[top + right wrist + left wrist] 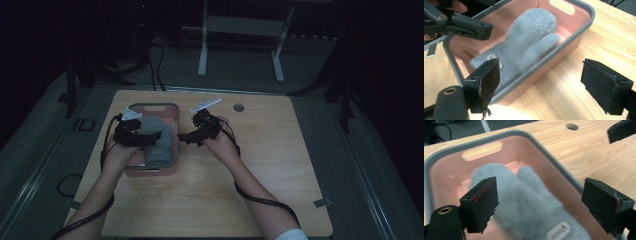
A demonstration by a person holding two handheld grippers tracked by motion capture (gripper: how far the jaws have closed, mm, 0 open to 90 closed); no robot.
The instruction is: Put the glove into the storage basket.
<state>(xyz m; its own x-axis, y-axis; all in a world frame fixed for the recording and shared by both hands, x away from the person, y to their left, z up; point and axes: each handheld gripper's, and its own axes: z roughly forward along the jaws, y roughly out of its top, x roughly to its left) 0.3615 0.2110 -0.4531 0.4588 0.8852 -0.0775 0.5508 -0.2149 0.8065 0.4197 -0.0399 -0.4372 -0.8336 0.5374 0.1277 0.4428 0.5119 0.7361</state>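
A fluffy grey mitten (156, 144) lies in a pink tray with a grey rim (152, 105) on the left half of the wooden table (280, 170). My left gripper (150, 136) hangs over the tray, jaws open, pointing right. In the left gripper view the mitten (524, 192) sits below and between the open jaws of that gripper (539, 205), inside the tray (549, 152). My right gripper (186, 136) is just right of the tray, open and empty. The right gripper view (539, 85) looks across the rim (592, 15) at the mitten (529, 37); the left gripper (461, 25) shows beyond.
A round cable hole (238, 107) sits in the table behind the right gripper. Bare wood stretches to the right and the front. A white table frame (240, 30) stands on the dark floor beyond, with cables (157, 65) trailing at the back left.
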